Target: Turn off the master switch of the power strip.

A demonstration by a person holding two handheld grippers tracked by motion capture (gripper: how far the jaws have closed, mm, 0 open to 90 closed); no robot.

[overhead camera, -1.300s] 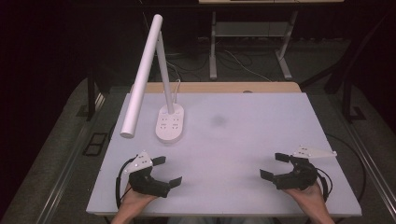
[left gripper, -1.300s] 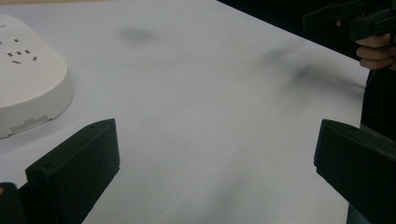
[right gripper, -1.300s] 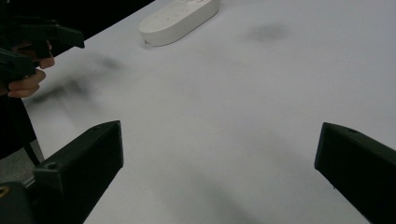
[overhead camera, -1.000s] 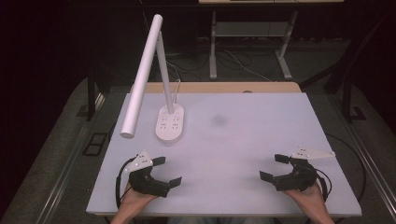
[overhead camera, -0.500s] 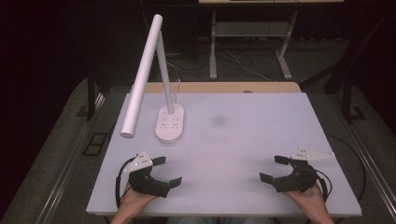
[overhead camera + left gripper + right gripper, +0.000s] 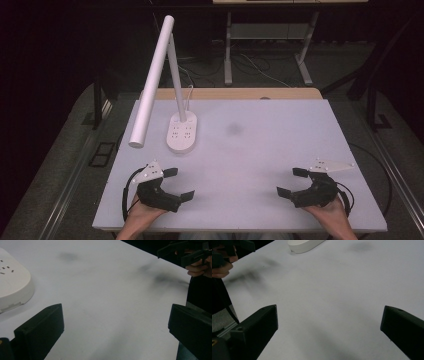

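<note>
Both my hands rest low at the table's (image 6: pixel 260 150) near edge, left gripper (image 6: pixel 178 184) at seven o'clock, right gripper (image 6: pixel 293 181) at five, jaws spread apart on nothing. Neither has shifted noticeably since a second ago.

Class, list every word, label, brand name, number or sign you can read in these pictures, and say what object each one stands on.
None can be read.
White desk lamp base: small dark marks on top, too small to tell whether they are print, sockets or buttons; in the left gripper view they are still blurred.
White table: grey smudges, no writing.
Left hand-held gripper and right hand-held gripper: no legible label.
</note>
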